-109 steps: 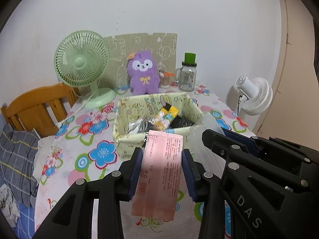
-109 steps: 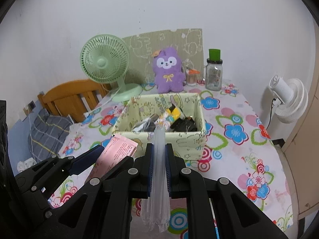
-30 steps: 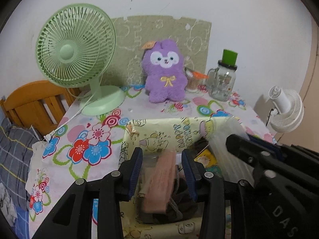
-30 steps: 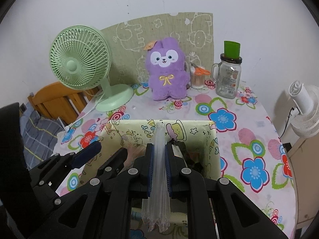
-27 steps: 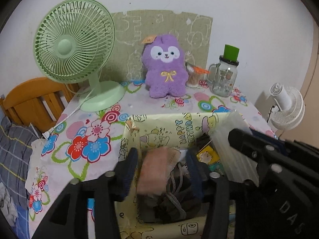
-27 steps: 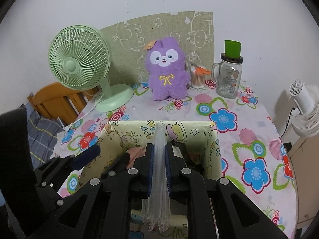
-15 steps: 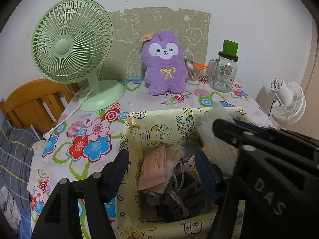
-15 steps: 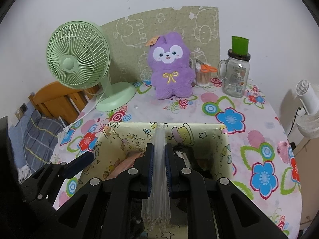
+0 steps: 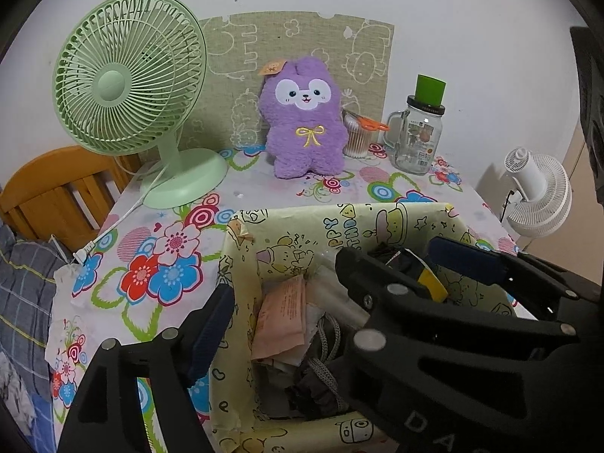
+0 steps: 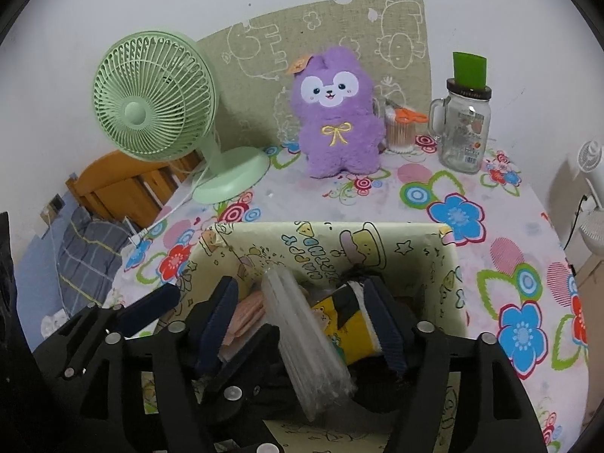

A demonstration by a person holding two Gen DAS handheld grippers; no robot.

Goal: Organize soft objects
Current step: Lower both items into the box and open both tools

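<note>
**Here: both packets lie in the box**

Nearest, right gripper (image 10: 302, 311) and left gripper (image 9: 283, 287) gape wide, holding nothing. Clear plastic packet (image 10: 305, 336) leans mid-box (image 10: 449, 264); pink packet (image 9: 283, 311) rests near its left wall. Both probably light, limp, slippery: pinch an edge.

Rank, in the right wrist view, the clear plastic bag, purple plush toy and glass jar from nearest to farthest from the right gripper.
1. Clear plastic bag: between the open fingers of the right gripper, in the box.
2. Purple plush toy: straight ahead, past the box.
3. Glass jar: far right, slightly farther.
</note>
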